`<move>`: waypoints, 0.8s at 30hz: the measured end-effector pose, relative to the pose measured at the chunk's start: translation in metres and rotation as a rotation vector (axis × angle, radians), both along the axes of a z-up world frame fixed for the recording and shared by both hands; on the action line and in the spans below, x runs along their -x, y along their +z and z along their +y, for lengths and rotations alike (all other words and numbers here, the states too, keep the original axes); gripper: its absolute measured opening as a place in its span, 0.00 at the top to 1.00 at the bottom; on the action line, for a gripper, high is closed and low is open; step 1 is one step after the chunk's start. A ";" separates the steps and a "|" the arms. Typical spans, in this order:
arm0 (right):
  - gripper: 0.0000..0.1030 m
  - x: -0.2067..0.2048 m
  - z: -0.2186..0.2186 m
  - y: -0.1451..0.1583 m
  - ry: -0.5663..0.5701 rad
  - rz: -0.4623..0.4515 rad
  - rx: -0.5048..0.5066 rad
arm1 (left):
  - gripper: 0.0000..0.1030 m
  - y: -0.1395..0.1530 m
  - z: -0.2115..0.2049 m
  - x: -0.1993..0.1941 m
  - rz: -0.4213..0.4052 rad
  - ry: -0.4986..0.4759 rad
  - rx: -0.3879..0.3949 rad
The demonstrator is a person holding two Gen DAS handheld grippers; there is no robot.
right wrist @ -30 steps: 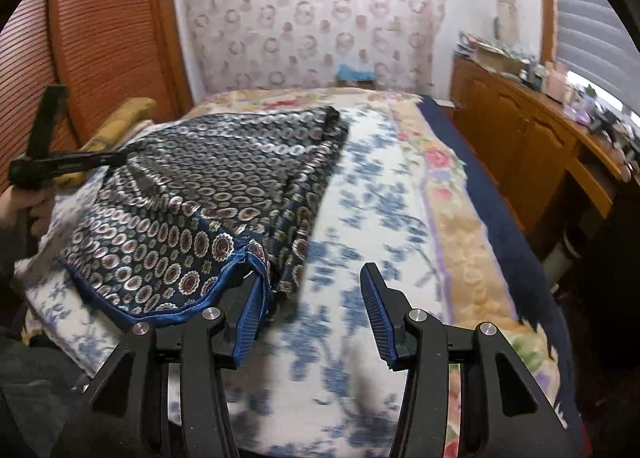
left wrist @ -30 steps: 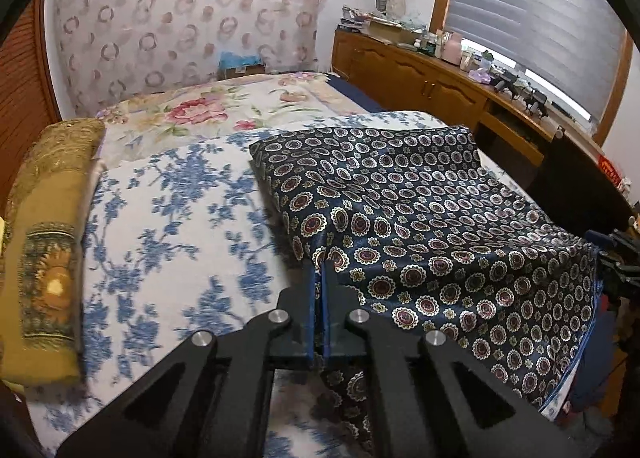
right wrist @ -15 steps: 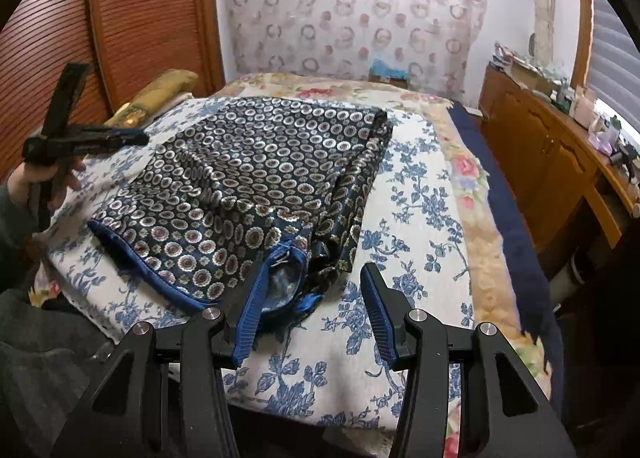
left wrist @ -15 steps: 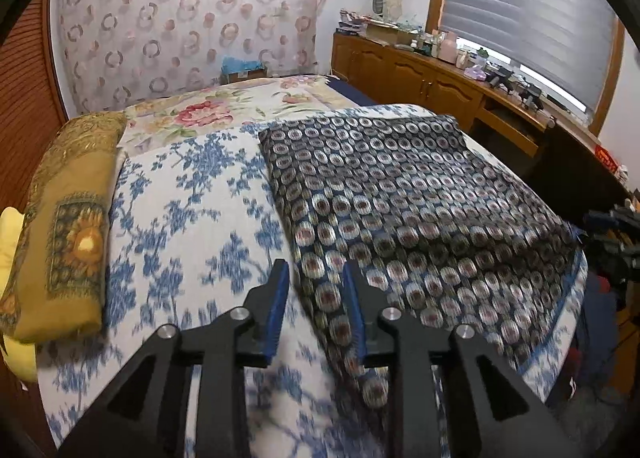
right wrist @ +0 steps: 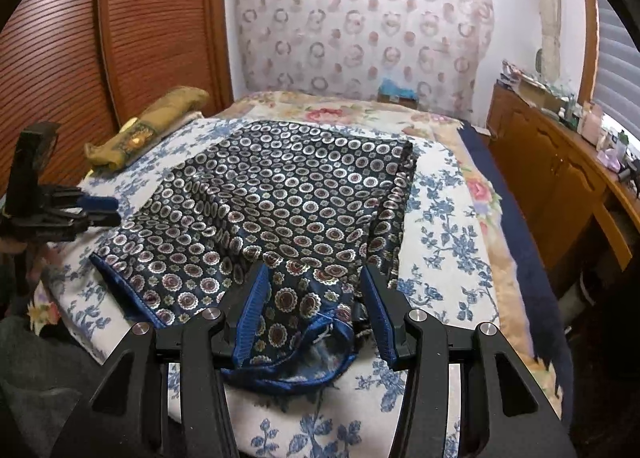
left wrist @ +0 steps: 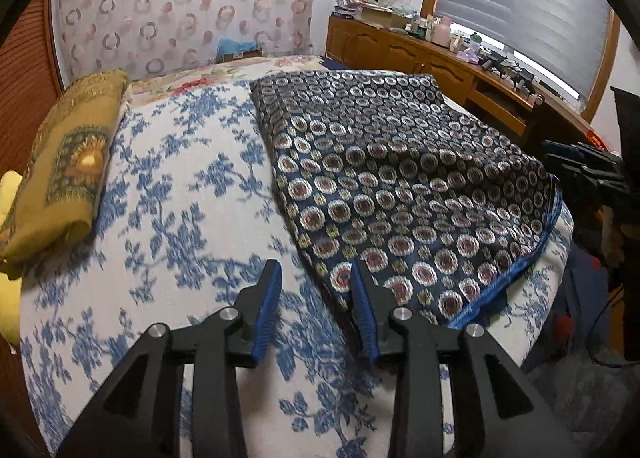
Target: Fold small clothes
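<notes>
A dark navy garment (left wrist: 400, 178) with round medallions and a blue hem lies spread flat on the flowered bedsheet (left wrist: 172, 186). My left gripper (left wrist: 315, 270) hovers just off its near left corner. Its jaws are opening, and only sheet shows between them. In the right wrist view the same garment (right wrist: 288, 198) fills the middle of the bed. My right gripper (right wrist: 314, 274) stands open over the near corner. The rumpled blue-hemmed corner sits between the fingers, with the pads apart from it. Each gripper shows in the other's view, the right gripper (left wrist: 580, 166) and the left gripper (right wrist: 92, 210).
A folded mustard-yellow cloth (left wrist: 68, 162) lies along the bed's left side. Wooden cabinets (right wrist: 560, 178) with clutter on top line the right wall under a blinded window. A louvred wooden door (right wrist: 80, 58) stands at the left. The bed's edge drops off just below both grippers.
The left gripper let go of the garment's edge, opened and drew back off it, and the cloth settled flat. The right gripper slid left, so the garment's corner now sits between its fingers.
</notes>
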State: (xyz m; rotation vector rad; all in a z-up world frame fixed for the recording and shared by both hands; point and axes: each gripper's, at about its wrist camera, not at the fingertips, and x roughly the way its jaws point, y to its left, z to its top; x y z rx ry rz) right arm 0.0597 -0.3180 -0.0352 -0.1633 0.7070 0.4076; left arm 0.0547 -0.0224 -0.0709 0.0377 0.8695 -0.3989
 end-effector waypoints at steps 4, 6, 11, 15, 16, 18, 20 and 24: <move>0.52 -0.002 0.001 -0.007 -0.001 0.016 0.003 | 0.67 -0.003 -0.004 0.005 0.009 -0.007 0.001; 0.53 -0.003 0.000 -0.010 -0.006 0.023 0.004 | 0.67 -0.003 -0.004 0.006 0.010 -0.008 0.002; 0.52 -0.005 -0.001 -0.018 -0.013 0.039 0.005 | 0.67 -0.006 -0.004 0.010 0.023 -0.004 0.012; 0.52 -0.006 0.000 -0.021 -0.016 0.043 0.009 | 0.67 -0.009 -0.005 0.014 0.034 -0.005 0.016; 0.52 -0.006 0.000 -0.020 -0.016 0.042 0.009 | 0.67 -0.009 -0.005 0.015 0.037 -0.006 0.016; 0.53 -0.006 0.000 -0.020 -0.015 0.042 0.008 | 0.67 -0.010 -0.006 0.016 0.039 -0.007 0.013; 0.52 -0.006 0.000 -0.021 -0.013 0.041 0.009 | 0.67 -0.010 -0.006 0.017 0.041 -0.008 0.011; 0.52 -0.006 0.002 -0.021 -0.012 0.038 0.011 | 0.67 -0.012 -0.006 0.019 0.047 -0.013 0.020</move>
